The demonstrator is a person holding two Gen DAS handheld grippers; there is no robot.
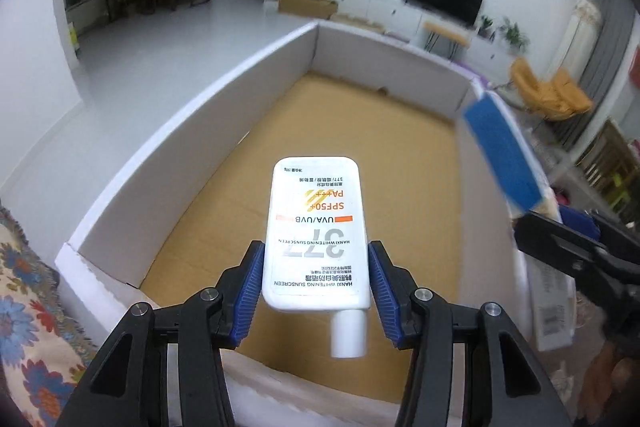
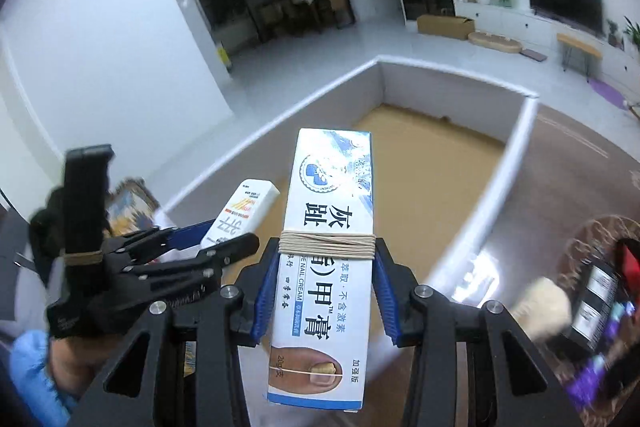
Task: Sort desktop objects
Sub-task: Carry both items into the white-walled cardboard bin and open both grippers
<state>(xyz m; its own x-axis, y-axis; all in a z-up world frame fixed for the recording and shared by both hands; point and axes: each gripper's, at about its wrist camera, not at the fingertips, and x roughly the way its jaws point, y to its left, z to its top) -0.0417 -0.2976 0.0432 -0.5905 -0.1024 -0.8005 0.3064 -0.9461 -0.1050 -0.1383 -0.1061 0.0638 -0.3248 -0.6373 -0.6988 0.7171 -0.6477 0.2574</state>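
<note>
A white sunscreen bottle (image 1: 316,239) is being clamped by the left gripper (image 1: 316,283) jaws above the cardboard box (image 1: 192,131). A nail cream carton (image 2: 326,259) is being held by the right gripper (image 2: 326,287) jaws. At 3 o'clock, tabletop clutter (image 2: 600,291) is being blurred beyond recognition.

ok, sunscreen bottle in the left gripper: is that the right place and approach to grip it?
Yes, probably. Left gripper clamps the sunscreen bottle across its narrow sides, low on the body near the cap, approaching from the cap end. Flat parallel sides suit the pads; the cap itself is round and small.
</note>
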